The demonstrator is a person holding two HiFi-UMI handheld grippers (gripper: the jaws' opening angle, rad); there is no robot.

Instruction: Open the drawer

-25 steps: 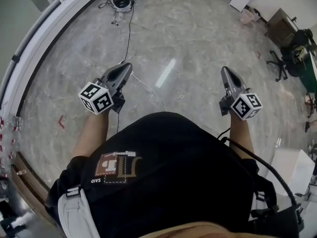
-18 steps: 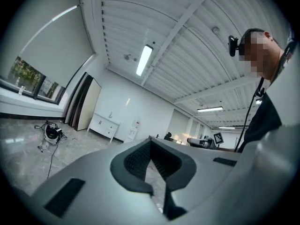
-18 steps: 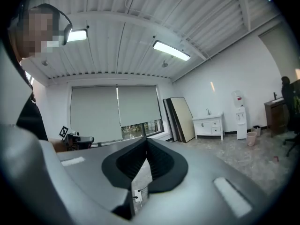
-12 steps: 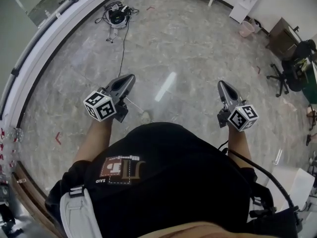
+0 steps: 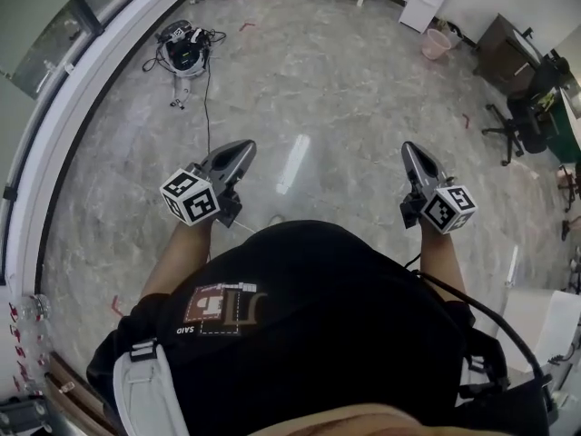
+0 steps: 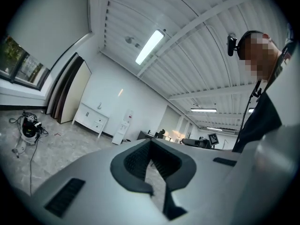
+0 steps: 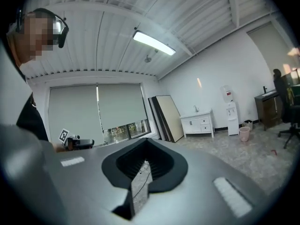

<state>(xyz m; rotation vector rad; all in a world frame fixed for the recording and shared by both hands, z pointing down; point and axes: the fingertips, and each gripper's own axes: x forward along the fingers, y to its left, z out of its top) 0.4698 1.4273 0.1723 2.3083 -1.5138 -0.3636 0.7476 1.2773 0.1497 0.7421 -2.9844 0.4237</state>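
1. The left tongs (image 5: 245,145) point level over the grey marbled floor (image 5: 345,89). The jaws are closed tip to tip, and nothing is between them.
2. Far ahead of the left tongs and to their left, a black coiled cable bundle (image 5: 184,48) lies on the floor. It plays no part in the task.
3. The low white cabinet on legs (image 7: 198,124) stands against the far wall, ahead of both tongs and well apart from them. Its small white drawers (image 7: 205,121) are all closed. Which drawer is meant cannot be told from here.
4. The right tongs (image 5: 408,147) point almost level, alongside the left pair, with the person's body between them. The jaws are fully closed and hold nothing.
5. Judgement: both pairs are carried closed and empty because the task is at the approach stage. No handle is within reach, so the jaws need not open until one pair is just beside a drawer front.
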